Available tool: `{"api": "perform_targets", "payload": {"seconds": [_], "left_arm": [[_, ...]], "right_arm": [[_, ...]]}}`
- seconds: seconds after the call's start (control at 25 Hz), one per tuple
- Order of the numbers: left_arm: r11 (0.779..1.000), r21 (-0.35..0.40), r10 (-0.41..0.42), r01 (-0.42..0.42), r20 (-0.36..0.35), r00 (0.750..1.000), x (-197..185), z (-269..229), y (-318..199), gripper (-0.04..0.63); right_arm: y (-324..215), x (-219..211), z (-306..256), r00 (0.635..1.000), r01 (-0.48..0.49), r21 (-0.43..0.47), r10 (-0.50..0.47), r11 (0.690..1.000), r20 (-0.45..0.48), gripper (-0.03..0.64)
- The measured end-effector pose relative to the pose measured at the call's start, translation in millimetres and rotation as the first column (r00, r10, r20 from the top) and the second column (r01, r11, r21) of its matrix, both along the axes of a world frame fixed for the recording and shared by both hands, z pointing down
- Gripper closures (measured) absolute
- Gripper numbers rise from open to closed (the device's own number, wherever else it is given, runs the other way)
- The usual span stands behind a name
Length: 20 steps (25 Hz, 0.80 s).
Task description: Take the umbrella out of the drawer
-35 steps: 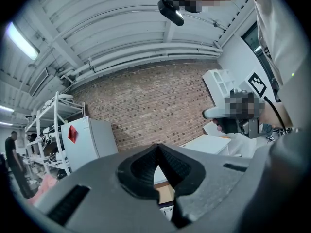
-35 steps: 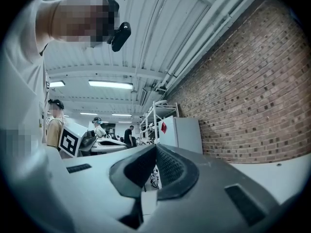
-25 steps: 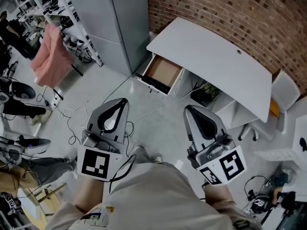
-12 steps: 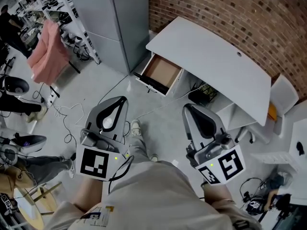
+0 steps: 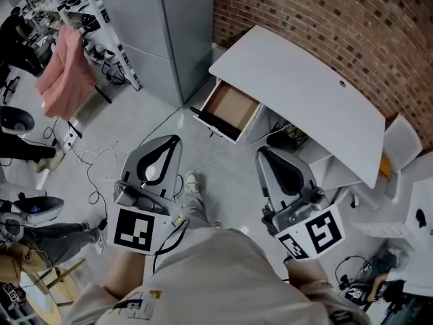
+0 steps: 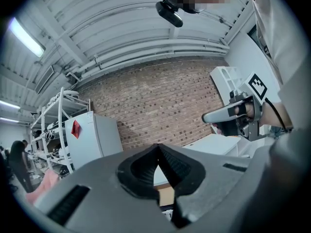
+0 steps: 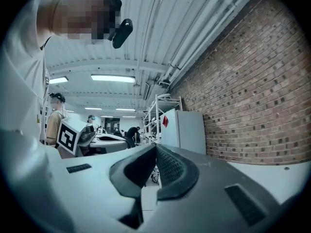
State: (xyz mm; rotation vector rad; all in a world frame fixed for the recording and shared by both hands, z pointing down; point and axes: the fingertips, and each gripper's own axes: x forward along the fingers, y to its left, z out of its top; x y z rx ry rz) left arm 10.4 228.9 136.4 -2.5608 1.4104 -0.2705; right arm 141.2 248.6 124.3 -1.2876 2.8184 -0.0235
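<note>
- Jaws of the left gripper (image 5: 174, 143) together at the tips, nothing between; likewise the right gripper (image 5: 263, 154), shut and empty.
- Both held level, side by side, aimed toward the open drawer (image 5: 230, 107) under the white desk (image 5: 304, 93).
- Drawer ahead, between the two lines of aim, well apart from both; neither gripper clearly nearer.
- No umbrella discernible: visible drawer floor brown and bare, rear part hidden beneath the desk top; long axis not judgeable.
</note>
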Motion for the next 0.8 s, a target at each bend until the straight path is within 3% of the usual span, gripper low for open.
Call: {"api": "perform_targets", "payload": {"seconds": [0.8], "left_arm": [[0.993, -0.055, 0.107, -0.104, 0.051, 0.993, -55, 18, -176, 0.588]], "right_arm": [[-179, -72, 9, 0.999, -0.041, -0.053, 0.040, 0.998, -0.026, 0.609]]}}
